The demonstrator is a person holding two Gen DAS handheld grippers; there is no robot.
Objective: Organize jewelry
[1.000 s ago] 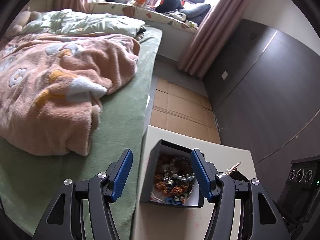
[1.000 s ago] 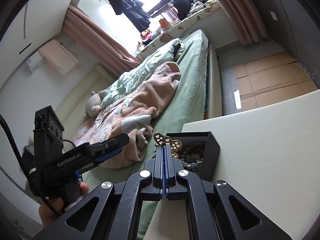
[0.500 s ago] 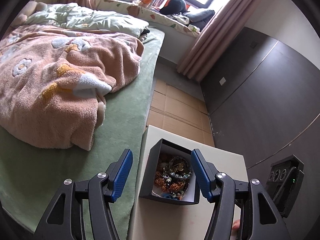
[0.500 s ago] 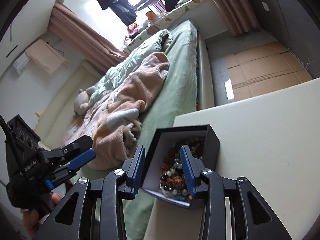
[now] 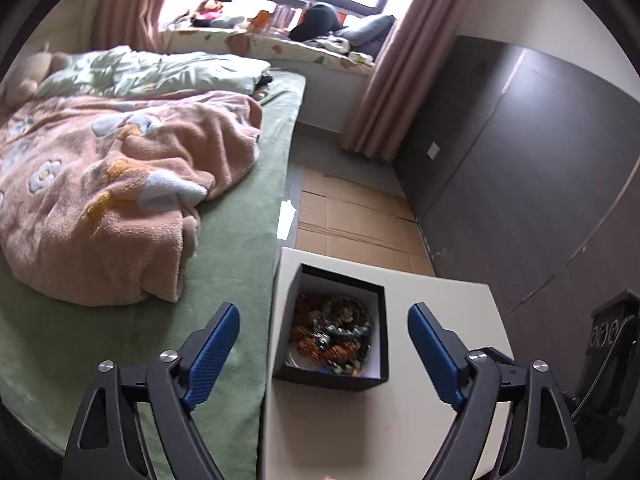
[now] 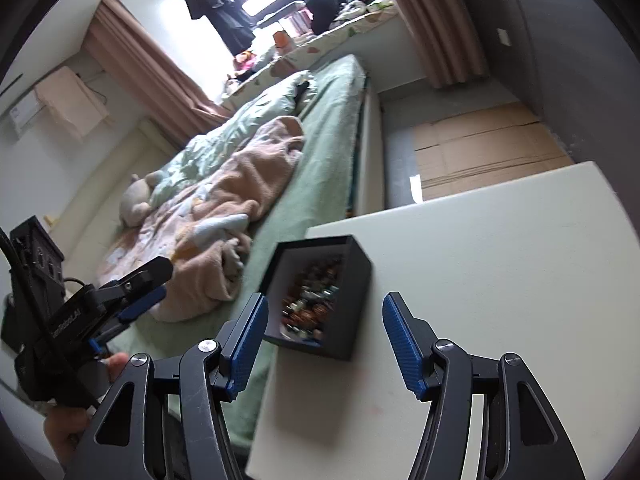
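A black open box with a white lining stands at the near left edge of a cream table. It holds a heap of beaded jewelry. My left gripper is open and empty, its blue pads spread on either side of the box, above it. In the right wrist view the box and the jewelry sit just ahead of my right gripper, which is open and empty. The left gripper shows at the left there, over the bed.
A bed with a green sheet and a pink fleece blanket lies left of the table. Flattened cardboard covers the floor beyond. A dark wall runs along the right. The right gripper's body shows at the far right.
My right gripper, shut on a gold heart-shaped piece a second ago, has opened wide and holds nothing now. Both grippers have drawn back a little from the box.
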